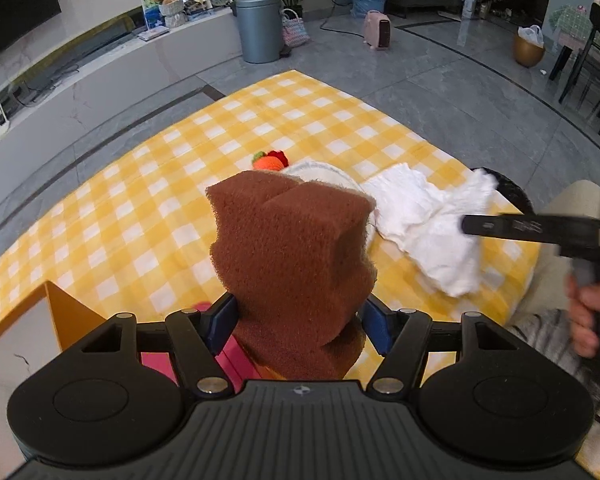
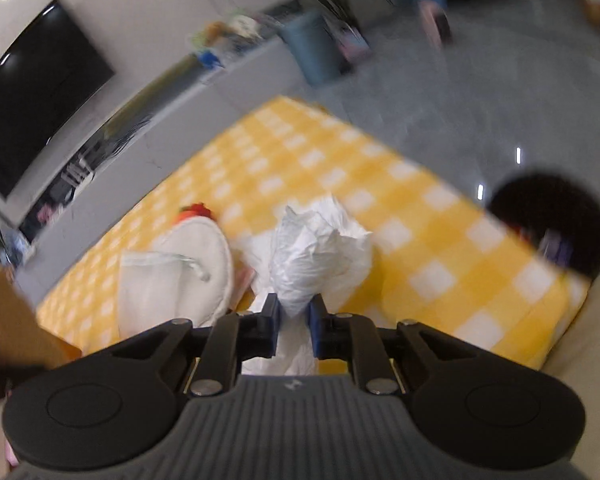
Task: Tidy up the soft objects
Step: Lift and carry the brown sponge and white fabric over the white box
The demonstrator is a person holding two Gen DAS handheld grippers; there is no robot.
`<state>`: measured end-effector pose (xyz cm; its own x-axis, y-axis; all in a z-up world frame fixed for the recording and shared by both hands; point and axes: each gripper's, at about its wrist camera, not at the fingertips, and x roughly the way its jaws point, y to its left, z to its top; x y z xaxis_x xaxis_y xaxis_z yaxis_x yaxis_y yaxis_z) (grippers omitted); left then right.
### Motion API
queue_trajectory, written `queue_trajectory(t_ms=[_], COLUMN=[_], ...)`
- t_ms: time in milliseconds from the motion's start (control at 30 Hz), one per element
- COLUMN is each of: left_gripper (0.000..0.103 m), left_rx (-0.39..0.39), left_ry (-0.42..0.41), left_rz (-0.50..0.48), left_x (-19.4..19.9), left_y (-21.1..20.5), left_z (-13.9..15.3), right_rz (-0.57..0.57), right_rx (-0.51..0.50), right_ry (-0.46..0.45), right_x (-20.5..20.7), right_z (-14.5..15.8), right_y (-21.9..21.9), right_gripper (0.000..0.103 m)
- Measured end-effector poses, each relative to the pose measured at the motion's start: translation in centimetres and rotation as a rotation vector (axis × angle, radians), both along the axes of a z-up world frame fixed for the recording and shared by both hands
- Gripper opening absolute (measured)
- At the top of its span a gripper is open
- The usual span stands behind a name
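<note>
Between the blue pads of the left claw (image 1: 296,320) sits a brown sponge (image 1: 296,256), clamped on both sides and held up above the yellow-and-white checked table (image 1: 148,200). The sponge has a stepped, notched outline and hides most of what lies just behind it. Past its top edge, an orange and red knitted toy (image 1: 269,160) rests on the cloth, touching a round white pad (image 1: 320,172).

The right claw (image 2: 295,322) is pinched together on a crumpled white cloth (image 2: 320,248), which bunches up above the pads and trails down beneath them. In the left wrist view the same cloth hangs off the table, with a black finger of the right claw across it and a person's hand (image 1: 588,320) on the grip.

An orange-walled box (image 1: 66,312) stands at the table's near left edge. A black bin (image 2: 556,224) sits beside the table's right edge. The right wrist view is blurred.
</note>
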<state>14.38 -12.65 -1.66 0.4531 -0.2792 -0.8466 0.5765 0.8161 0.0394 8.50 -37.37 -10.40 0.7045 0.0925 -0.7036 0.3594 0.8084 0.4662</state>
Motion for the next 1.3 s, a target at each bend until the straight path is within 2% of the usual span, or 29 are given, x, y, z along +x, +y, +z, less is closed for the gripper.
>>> queue_trajectory(t_ms=[33, 133, 167, 200, 300, 333, 400, 433, 533, 600, 633, 700, 733, 800, 867, 933, 1033, 1133, 1300], left_gripper=[0.075, 0.075, 0.075, 0.075, 0.075, 0.075, 0.075, 0.075, 0.072, 0.063, 0.054, 0.051, 0.05, 0.05, 0.048, 0.046, 0.044, 0.043, 0.043], left_rx=[-0.008, -0.03, -0.034, -0.037, -0.044, -0.044, -0.044, -0.044, -0.043, -0.042, -0.034, -0.051, -0.062, -0.074, -0.078, -0.087, -0.079, -0.069, -0.056], left_ry=[0.006, 0.019, 0.022, 0.023, 0.024, 0.024, 0.025, 0.029, 0.059, 0.07, 0.076, 0.094, 0.102, 0.104, 0.101, 0.103, 0.089, 0.077, 0.048], left_rz=[-0.001, -0.003, -0.003, 0.001, 0.011, 0.011, 0.012, 0.014, 0.038, 0.061, 0.073, 0.086, 0.092, 0.1, 0.095, 0.098, 0.089, 0.077, 0.069], left_x=[-0.2, -0.7, -0.8, -0.9, -1.2, -1.3, -1.5, -1.5, -1.3, -1.2, -1.1, -1.0, -1.0, -1.1, -1.1, -1.1, -1.2, -1.5, -2.0], left_y=[0.2, 0.6, 0.7, 0.8, 1.2, 1.2, 1.4, 1.5, 1.9, 2.3, 2.4, 2.9, 3.1, 3.3, 3.3, 3.3, 2.9, 2.6, 2.4], left_z=[0.0, 0.1, 0.1, 0.1, 0.2, 0.2, 0.2, 0.2, -0.1, -0.2, -0.3, -0.2, -0.2, -0.1, -0.2, -0.5, -0.5, -0.4, -0.2], right_rz=[-0.014, -0.09, -0.106, -0.114, -0.087, -0.077, -0.046, -0.026, -0.002, 0.011, 0.017, 0.009, -0.003, -0.034, -0.07, -0.078, -0.077, -0.062, -0.053], right_rx=[0.025, 0.055, 0.063, 0.07, 0.057, 0.029, -0.054, -0.098, -0.179, -0.225, -0.253, -0.312, -0.329, -0.334, -0.311, -0.235, -0.166, -0.106, -0.061], right_ry=[0.01, 0.036, 0.04, 0.044, 0.063, 0.085, 0.121, 0.141, 0.174, 0.185, 0.192, 0.207, 0.212, 0.214, 0.21, 0.179, 0.136, 0.048, -0.058], right_x=[0.4, 1.7, 2.3, 2.8, 4.7, 5.3, 6.2, 6.7, 7.3, 7.5, 7.5, 7.4, 7.3, 6.8, 6.2, 5.5, 4.6, 3.3, 1.0], right_z=[-0.7, -1.9, -2.2, -2.4, -3.0, -3.1, -3.4, -3.6, -3.9, -4.0, -4.1, -4.0, -4.0, -3.8, -3.7, -3.6, -3.1, -1.8, 0.5], right_y=[-0.3, -0.9, -1.0, -1.0, -0.3, 0.2, 1.3, 1.8, 2.8, 3.2, 3.4, 3.7, 3.7, 3.2, 2.3, 1.4, 0.7, 0.2, 0.0], right_gripper=[0.014, 0.034, 0.051, 0.063, 0.072, 0.074, 0.091, 0.091, 0.091, 0.088, 0.085, 0.068, 0.063, 0.041, 0.028, 0.02, 0.017, 0.016, 0.016])
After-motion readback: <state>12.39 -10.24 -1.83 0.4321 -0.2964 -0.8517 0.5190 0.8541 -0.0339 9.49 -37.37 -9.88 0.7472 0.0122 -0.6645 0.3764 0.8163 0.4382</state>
